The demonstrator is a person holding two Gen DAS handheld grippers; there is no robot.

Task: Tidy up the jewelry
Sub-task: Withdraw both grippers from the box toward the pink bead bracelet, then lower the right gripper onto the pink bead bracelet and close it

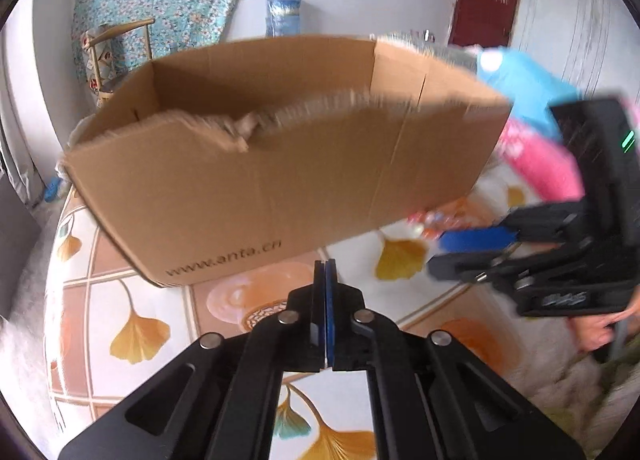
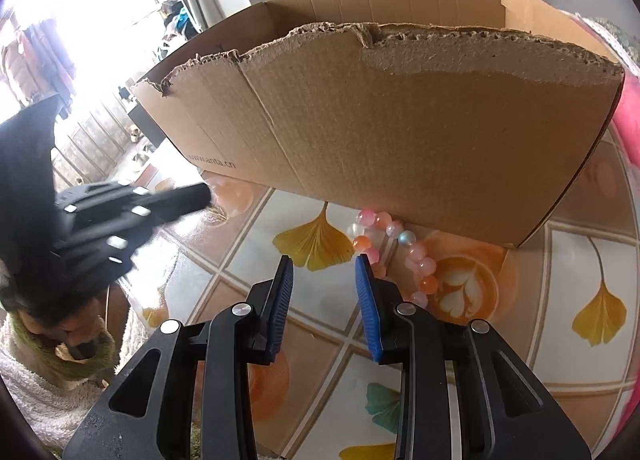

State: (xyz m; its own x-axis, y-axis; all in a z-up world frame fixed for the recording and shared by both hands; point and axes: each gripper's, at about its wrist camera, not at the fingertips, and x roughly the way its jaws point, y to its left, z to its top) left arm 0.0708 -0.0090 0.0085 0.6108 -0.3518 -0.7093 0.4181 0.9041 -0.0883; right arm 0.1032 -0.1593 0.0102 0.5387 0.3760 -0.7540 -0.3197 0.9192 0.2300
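Observation:
A bracelet of pink, orange and pale beads [image 2: 400, 244] lies on the patterned tablecloth against the foot of a torn cardboard box [image 2: 400, 120]. My right gripper [image 2: 324, 260] stands open just left of the bracelet; its right finger overlaps the beads and nothing sits between the pads. In the left wrist view the bracelet [image 1: 428, 220] is a blur beside the right gripper [image 1: 448, 254]. My left gripper [image 1: 325, 263] is shut, pads pressed together with nothing visible between them, in front of the box [image 1: 280, 180]. The left gripper [image 2: 200, 194] also shows blurred in the right wrist view.
The table [image 2: 580, 260] carries a cloth printed with ginkgo leaves and coffee cups. Pink and blue packages [image 1: 532, 132] lie right of the box. A chair [image 1: 108, 56] stands behind by the wall. A hand [image 1: 600, 332] holds the right gripper.

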